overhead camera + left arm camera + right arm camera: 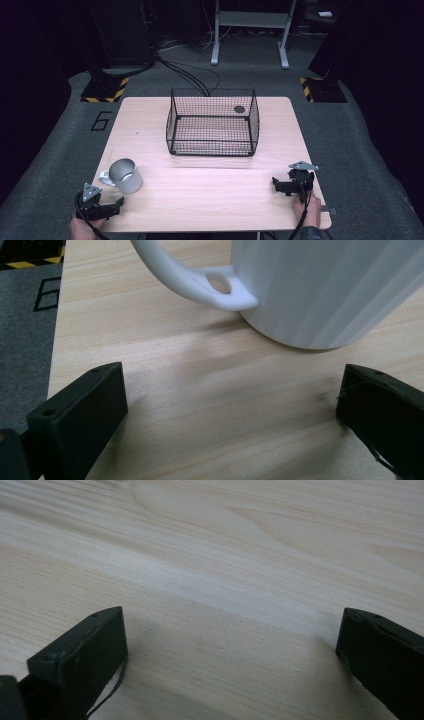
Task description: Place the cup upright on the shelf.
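The left gripper [116,204] is resting wide apart, empty, near the white mug [126,175]; the right gripper [278,185] is gaping empty on the counter [210,190].

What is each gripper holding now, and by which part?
Nothing is held. The left gripper is open, with the white mug just ahead of its jaws, untouched. The right gripper is open over bare table.

My left gripper [232,405] hangs low over the pale wooden table [200,405], jaws spread wide with bare wood between them. Just ahead stands a white ribbed ceramic mug [325,285], its curved handle [192,282] pointing left.
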